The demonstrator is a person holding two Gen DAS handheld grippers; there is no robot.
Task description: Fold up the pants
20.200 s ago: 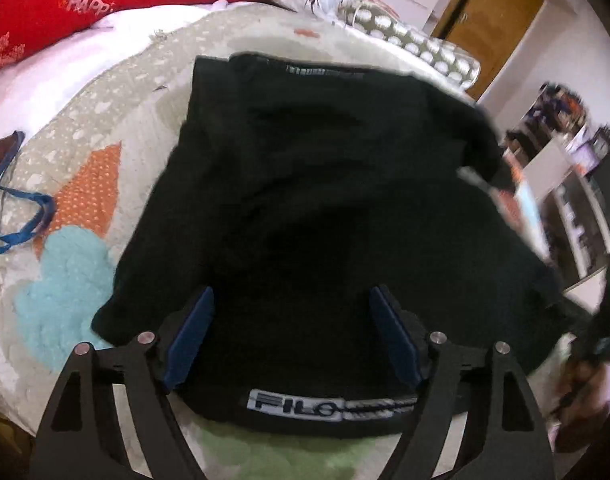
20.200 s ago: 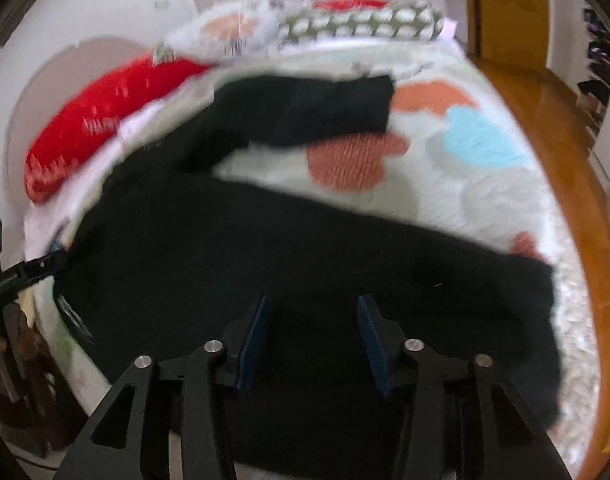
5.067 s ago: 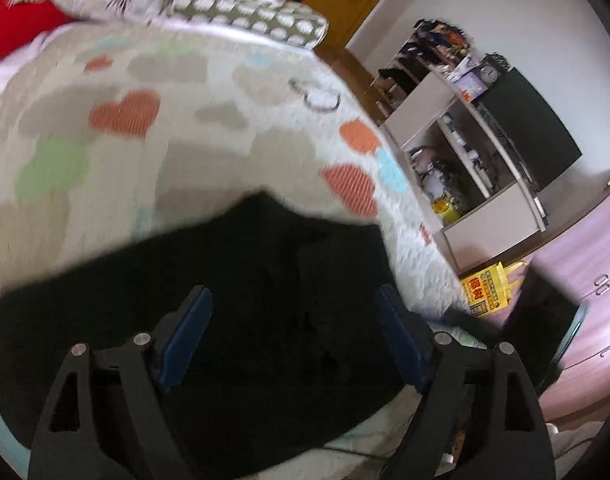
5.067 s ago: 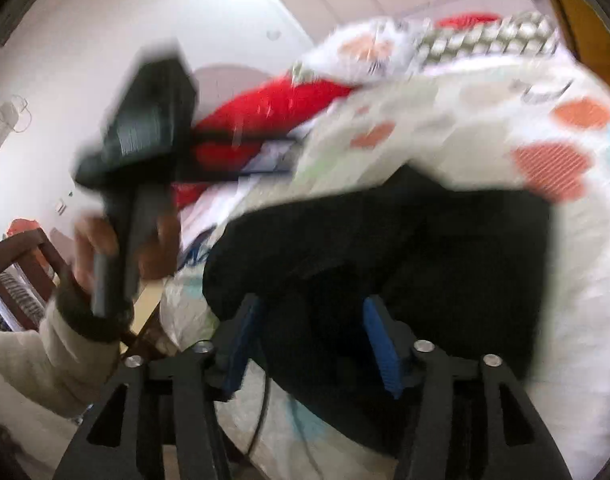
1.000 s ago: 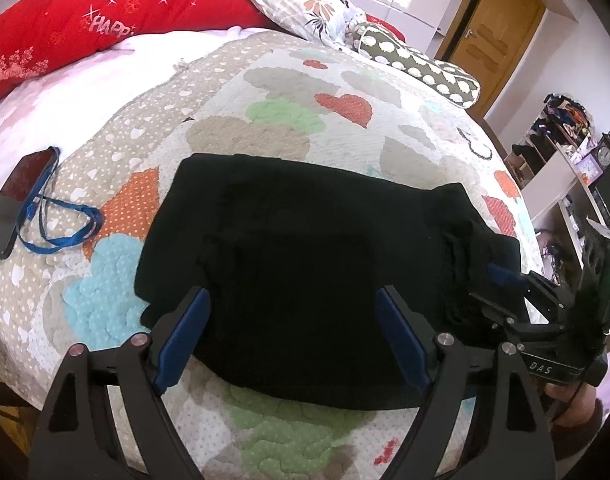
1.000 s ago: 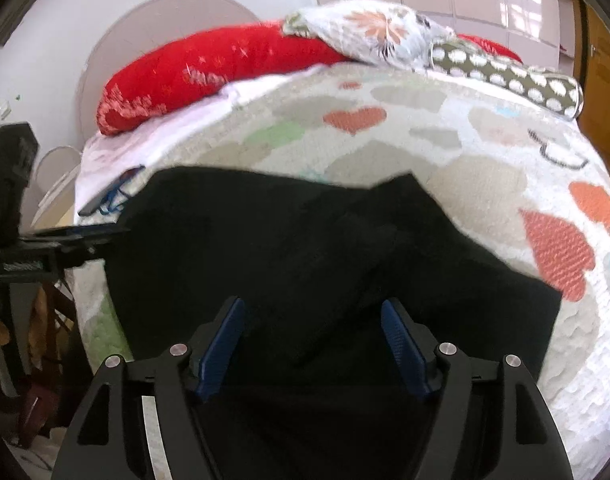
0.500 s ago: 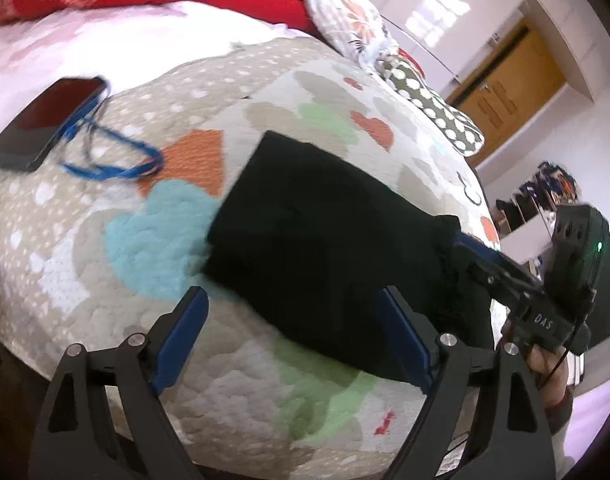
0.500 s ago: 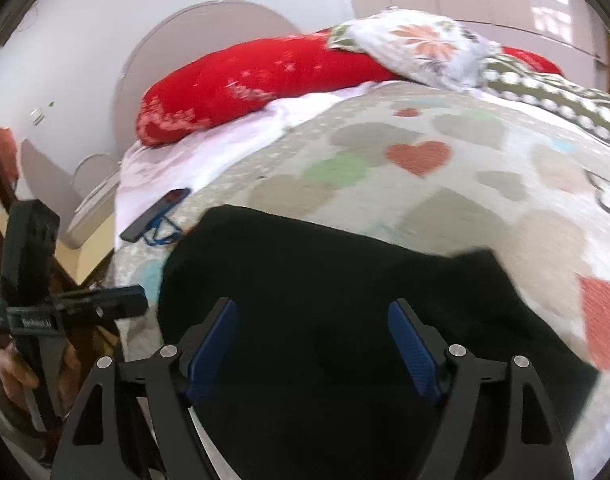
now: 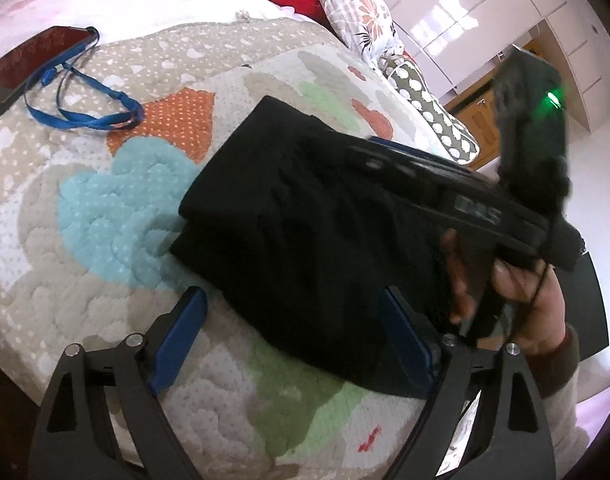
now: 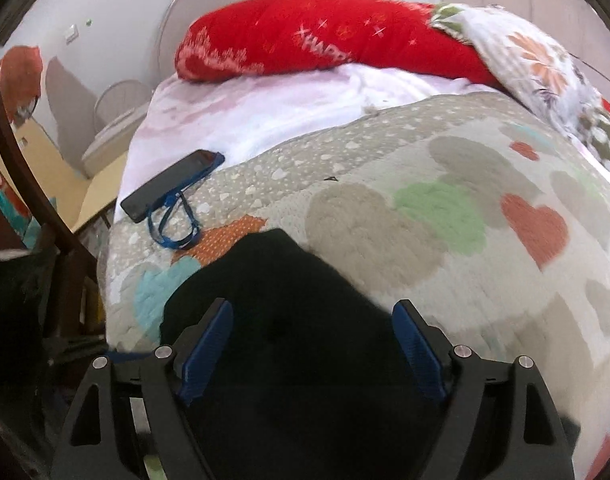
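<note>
The black pants [image 9: 305,220] lie folded into a compact stack on the heart-patterned quilt [image 9: 117,208]. My left gripper [image 9: 295,340] is open over the stack's near edge, its right finger against the fabric. My right gripper, seen in the left wrist view [image 9: 445,176] reaching over the stack from the right, is held in a hand. In the right wrist view the right gripper [image 10: 313,336] is open just above the pants [image 10: 297,312], holding nothing.
A phone [image 9: 29,64] with a blue lanyard [image 9: 85,116] lies on the quilt's left side; it also shows in the right wrist view [image 10: 169,184]. A red pillow [image 10: 317,44] and a floral pillow [image 10: 533,60] lie at the bed's head. A wooden chair [image 10: 37,200] stands beside the bed.
Both grippers have swung left across the bed. The right gripper now reaches over the folded stack, closer to the left wrist camera. The pants have not visibly moved.
</note>
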